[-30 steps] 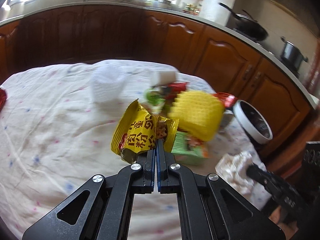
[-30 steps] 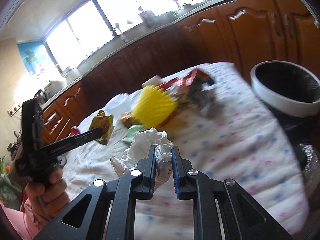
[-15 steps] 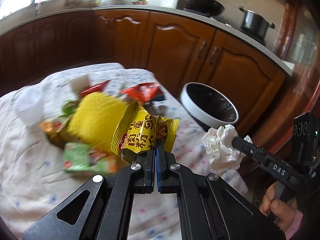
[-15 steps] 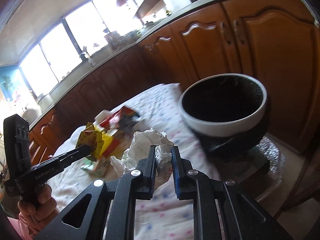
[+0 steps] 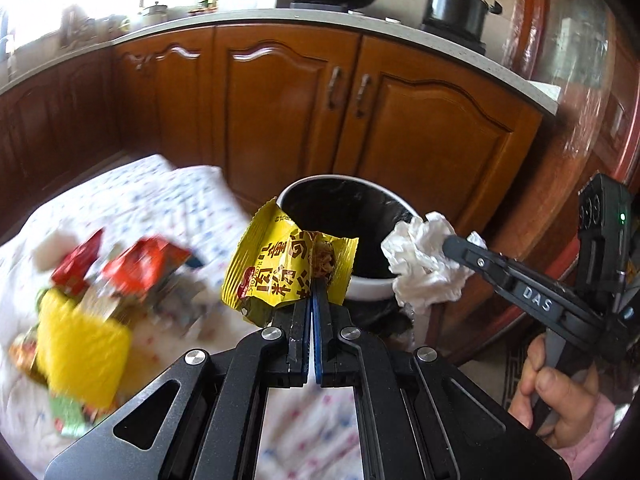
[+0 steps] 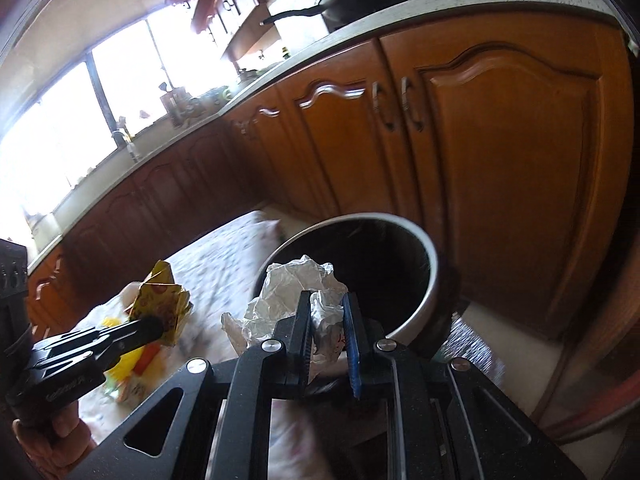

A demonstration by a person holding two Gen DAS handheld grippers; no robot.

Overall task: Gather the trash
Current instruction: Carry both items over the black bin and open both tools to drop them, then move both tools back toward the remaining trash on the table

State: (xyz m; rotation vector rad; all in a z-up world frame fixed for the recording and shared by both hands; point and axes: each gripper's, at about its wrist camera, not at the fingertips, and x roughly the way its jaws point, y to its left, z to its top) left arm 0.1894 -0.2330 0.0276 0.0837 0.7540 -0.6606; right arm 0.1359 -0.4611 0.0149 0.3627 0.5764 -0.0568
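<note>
My left gripper (image 5: pixel 311 292) is shut on a yellow snack wrapper (image 5: pixel 280 268), held up just in front of the near rim of the white trash bin (image 5: pixel 372 284) with its black liner. My right gripper (image 6: pixel 326 304) is shut on a crumpled white paper ball (image 6: pixel 296 284), which hangs at the bin's (image 6: pixel 430 280) near left rim. In the left wrist view the paper ball (image 5: pixel 424 268) sits to the right of the bin, pinched by the right gripper (image 5: pixel 452 246). The right wrist view shows the yellow wrapper (image 6: pixel 160 300) at lower left in the left gripper (image 6: pixel 158 326).
More trash lies on the table with the dotted white cloth (image 5: pixel 168 200): red wrappers (image 5: pixel 144 264), a yellow foam net (image 5: pixel 80 352) and a green packet (image 5: pixel 72 416). Wooden cabinets (image 5: pixel 420 120) stand right behind the bin. A hand (image 5: pixel 560 396) grips the right tool.
Both grippers have swung right from the table's trash pile toward the bin, each keeping its load. The bin now sits directly ahead of both.
</note>
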